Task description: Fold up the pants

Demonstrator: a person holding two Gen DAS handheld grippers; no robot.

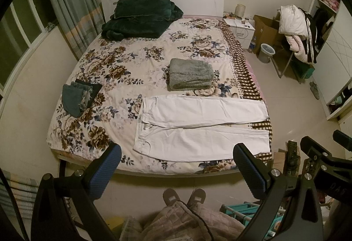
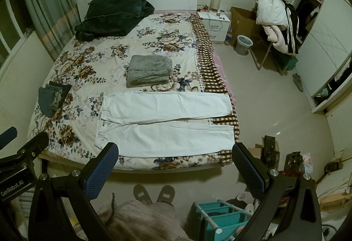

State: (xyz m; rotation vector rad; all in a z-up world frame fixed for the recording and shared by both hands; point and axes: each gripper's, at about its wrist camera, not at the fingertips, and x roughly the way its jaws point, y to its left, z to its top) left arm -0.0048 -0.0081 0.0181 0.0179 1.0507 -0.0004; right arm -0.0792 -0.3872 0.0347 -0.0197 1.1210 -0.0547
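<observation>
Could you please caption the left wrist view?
Open left hand-held gripper above flat white cotton pants on floral bedspread.

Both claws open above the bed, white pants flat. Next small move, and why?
Probably lower both claws to the near leg's long edge: left claw toward the waistband end, right claw toward the cuff. The white pants lie spread flat and untouched on the bed, legs side by side, so folding one leg over the other seems first.

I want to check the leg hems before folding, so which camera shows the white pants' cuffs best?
The right wrist view: both cuffs of the white pants show unobstructed. In the left wrist view the pants show too, but a finger overlaps the near cuff.
</observation>
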